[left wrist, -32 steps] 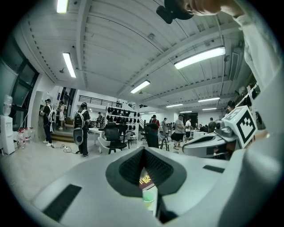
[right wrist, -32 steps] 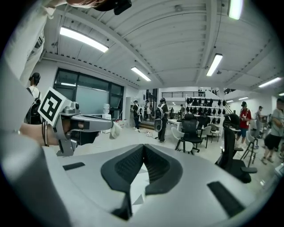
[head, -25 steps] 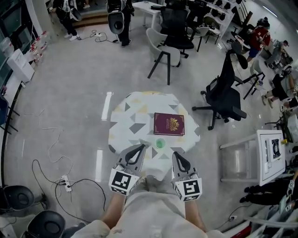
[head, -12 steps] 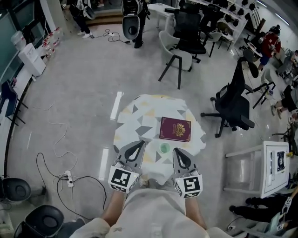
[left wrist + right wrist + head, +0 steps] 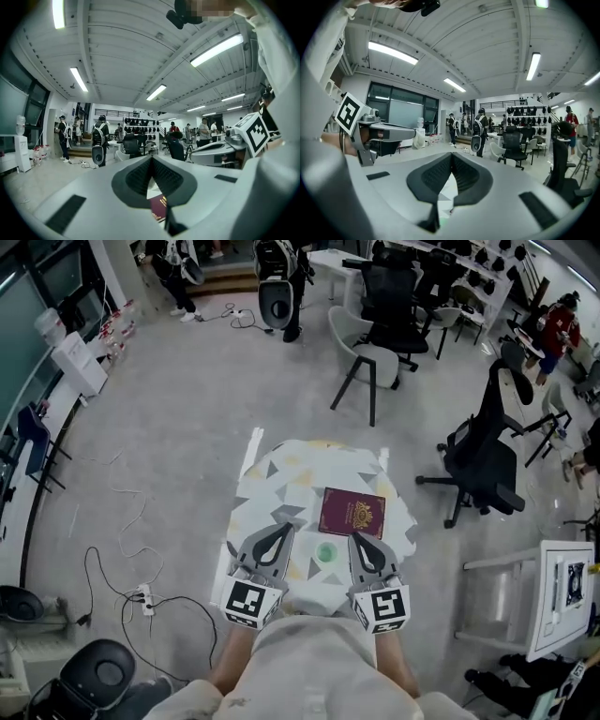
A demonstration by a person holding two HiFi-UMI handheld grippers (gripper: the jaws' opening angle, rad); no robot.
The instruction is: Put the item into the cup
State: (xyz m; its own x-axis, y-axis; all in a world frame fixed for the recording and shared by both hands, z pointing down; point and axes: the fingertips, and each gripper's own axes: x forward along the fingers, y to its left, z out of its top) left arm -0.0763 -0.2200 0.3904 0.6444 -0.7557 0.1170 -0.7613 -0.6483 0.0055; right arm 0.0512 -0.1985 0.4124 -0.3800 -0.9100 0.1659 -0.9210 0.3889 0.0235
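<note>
As the person steps forward, approach: the small round table with a white cloth of grey and yellow triangles (image 5: pixel 281 474) sits nearer and larger than a second ago. By my judgement it is now within reach, but nothing is grasped yet.
Left claw (image 5: pixel 282 532): pressed together, empty, over the table's near edge.
Right claw (image 5: pixel 357 540): pressed together, empty, likewise.
Small green cup (image 5: pixel 325 552): one, upright on the table between the two claws.
Flat maroon booklet with a gold crest (image 5: pixel 352 513): one, lying just beyond the cup. It is probably the item, as no other shows.
Count: two claws, one cup, one booklet, one table.
</note>
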